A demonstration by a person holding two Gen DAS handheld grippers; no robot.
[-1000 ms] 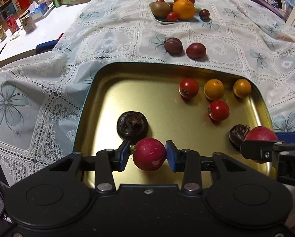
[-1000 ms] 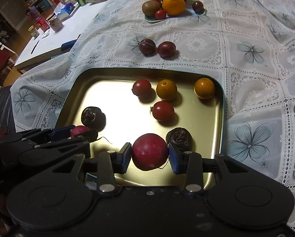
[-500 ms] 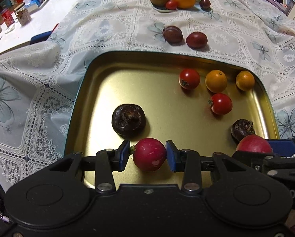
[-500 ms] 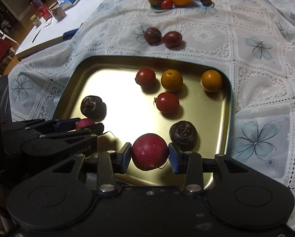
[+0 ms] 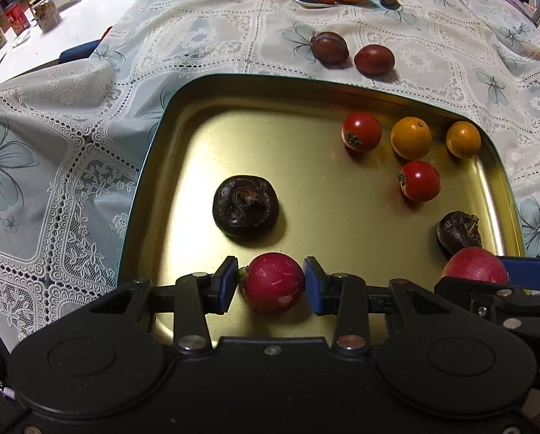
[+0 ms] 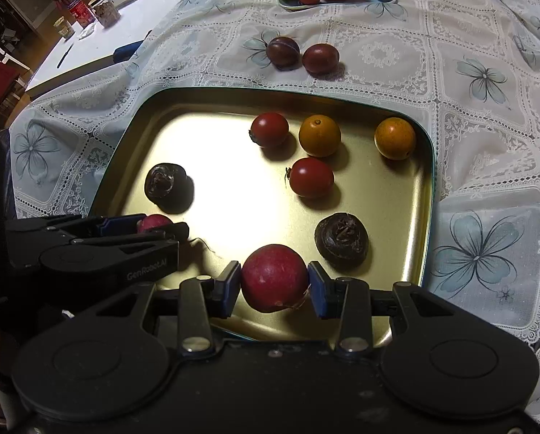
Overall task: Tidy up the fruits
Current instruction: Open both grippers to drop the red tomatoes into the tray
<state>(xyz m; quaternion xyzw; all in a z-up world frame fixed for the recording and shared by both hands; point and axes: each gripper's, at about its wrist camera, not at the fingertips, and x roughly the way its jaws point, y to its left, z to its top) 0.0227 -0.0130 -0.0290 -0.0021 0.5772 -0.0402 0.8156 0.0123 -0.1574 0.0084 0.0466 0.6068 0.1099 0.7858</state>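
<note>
Two grippers hover over the near edge of a gold tray (image 5: pixel 150 166): left gripper (image 5: pixel 270 284) jaws clamp a small radish (image 5: pixel 273 282), right gripper (image 6: pixel 274 284) jaws a larger radish (image 6: pixel 274 277). Lowering each gently before release should stop rolling.

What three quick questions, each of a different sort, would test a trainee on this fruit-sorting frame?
1. True or false: each claw is shut on a red round fruit.
2. How many small orange citrus fruits lie in the gold metal tray?
3. Multiple choice: the two dark purple plums lie A) in the tray, B) on the lace tablecloth beyond the tray, C) on the far plate.

Key:
1. True: the left claw grips a speckled red fruit; the right claw grips a larger red fruit.
2. Two.
3. B.
</note>
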